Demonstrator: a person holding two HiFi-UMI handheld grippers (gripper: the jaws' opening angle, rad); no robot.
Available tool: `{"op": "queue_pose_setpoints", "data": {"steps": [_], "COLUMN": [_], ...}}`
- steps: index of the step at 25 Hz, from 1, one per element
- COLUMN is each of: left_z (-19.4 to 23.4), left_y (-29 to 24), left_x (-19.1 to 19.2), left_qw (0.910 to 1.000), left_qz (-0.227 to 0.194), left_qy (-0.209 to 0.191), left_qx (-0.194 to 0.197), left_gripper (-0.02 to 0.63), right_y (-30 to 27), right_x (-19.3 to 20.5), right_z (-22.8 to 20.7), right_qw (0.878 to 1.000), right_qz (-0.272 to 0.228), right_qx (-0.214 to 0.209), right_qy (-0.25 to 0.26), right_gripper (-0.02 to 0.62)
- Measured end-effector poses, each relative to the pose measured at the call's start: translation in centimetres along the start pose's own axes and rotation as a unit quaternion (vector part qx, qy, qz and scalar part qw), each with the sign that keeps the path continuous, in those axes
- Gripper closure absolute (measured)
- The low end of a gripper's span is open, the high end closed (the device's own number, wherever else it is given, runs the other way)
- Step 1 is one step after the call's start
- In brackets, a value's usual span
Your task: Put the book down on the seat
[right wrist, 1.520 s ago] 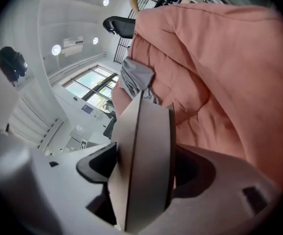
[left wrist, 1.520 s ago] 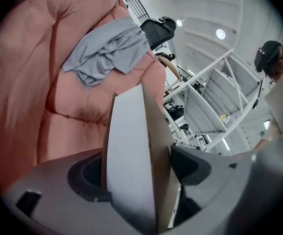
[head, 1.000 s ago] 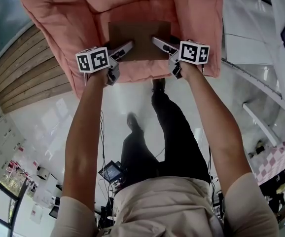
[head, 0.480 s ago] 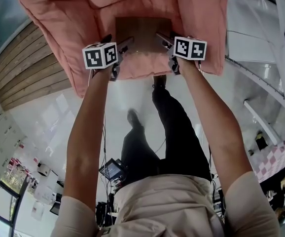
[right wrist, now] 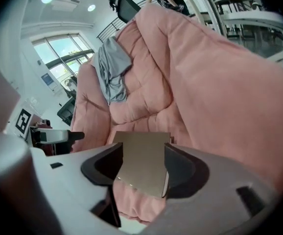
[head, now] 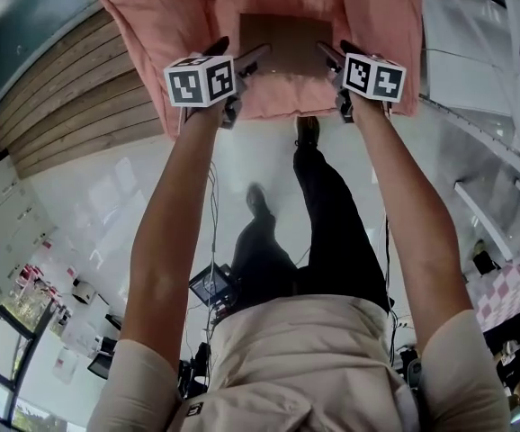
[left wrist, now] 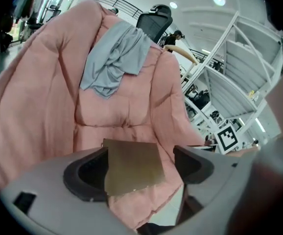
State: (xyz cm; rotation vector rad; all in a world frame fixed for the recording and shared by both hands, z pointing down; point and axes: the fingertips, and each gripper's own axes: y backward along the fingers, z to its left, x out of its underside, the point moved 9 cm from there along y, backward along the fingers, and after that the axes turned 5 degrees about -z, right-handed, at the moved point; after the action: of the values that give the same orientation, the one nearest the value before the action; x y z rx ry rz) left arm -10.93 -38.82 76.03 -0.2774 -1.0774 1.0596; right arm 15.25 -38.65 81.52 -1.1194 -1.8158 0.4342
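A thin brown book (head: 283,43) lies flat on the seat of a pink padded armchair (head: 197,7). My left gripper (head: 251,59) hovers at the book's near left corner, jaws wide open and empty. At the near right corner my right gripper (head: 329,54) is closing its jaws, with nothing pressed between them. In the left gripper view the book (left wrist: 131,165) lies on the seat cushion (left wrist: 107,133) just beyond the left gripper (left wrist: 140,153). From the right gripper (right wrist: 143,151), the book (right wrist: 142,163) shows past the tips, untouched.
A grey cloth (left wrist: 114,58) hangs over the armchair's back. The person's legs and shoes (head: 307,133) stand on the glossy white floor (head: 107,214) before the seat. A wooden strip (head: 62,106) lies at the left, white shelving (left wrist: 239,82) and a black office chair (left wrist: 153,21) behind.
Both grippers have drawn back from the book's sides to its near corners. The book stays lying on the seat. The right jaws have narrowed.
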Motion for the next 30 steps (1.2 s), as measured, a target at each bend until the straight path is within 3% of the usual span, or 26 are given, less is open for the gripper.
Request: {"op": "queue_pose_setpoints", "data": {"steps": [7, 13, 17, 22, 26, 30], "left_z": [-6.2, -11.6, -14.9, -19.8, -22.9, -25.6], "left_y": [8.3, 17.8, 25.2, 34.3, 41.6, 47.6], "left_x": [-5.8, -11.1, -14.5, -16.2, -17.3, -17.3], "left_qw": [0.9958, 0.9819, 0.9647, 0.9372, 0.9189, 0.9008], "left_qz": [-0.072, -0.155, -0.214, -0.279, -0.314, -0.343], "left_qy": [-0.038, -0.069, -0.098, -0.147, -0.192, -0.227], "left_qx": [0.042, 0.084, 0.118, 0.149, 0.141, 0.141], "left_gripper": [0.213, 0.216, 0.254, 0.413, 0.541, 0.574], "right_y": [8.6, 16.8, 22.6, 30.6, 36.1, 41.7], "right_x": [-5.2, -9.6, -12.7, -14.6, -15.5, -15.6], "right_z": [5.8, 13.8, 20.4, 26.8, 31.8, 36.1], "right_qw": [0.996, 0.984, 0.969, 0.947, 0.923, 0.903], "right_qz": [-0.07, -0.134, -0.174, -0.201, -0.209, -0.225], "right_qx": [-0.037, -0.091, -0.129, -0.153, -0.16, -0.166], "right_qy": [0.044, 0.078, 0.122, 0.201, 0.28, 0.327], "right_gripper": [0.444, 0.588, 0.604, 0.604, 0.604, 0.604]}}
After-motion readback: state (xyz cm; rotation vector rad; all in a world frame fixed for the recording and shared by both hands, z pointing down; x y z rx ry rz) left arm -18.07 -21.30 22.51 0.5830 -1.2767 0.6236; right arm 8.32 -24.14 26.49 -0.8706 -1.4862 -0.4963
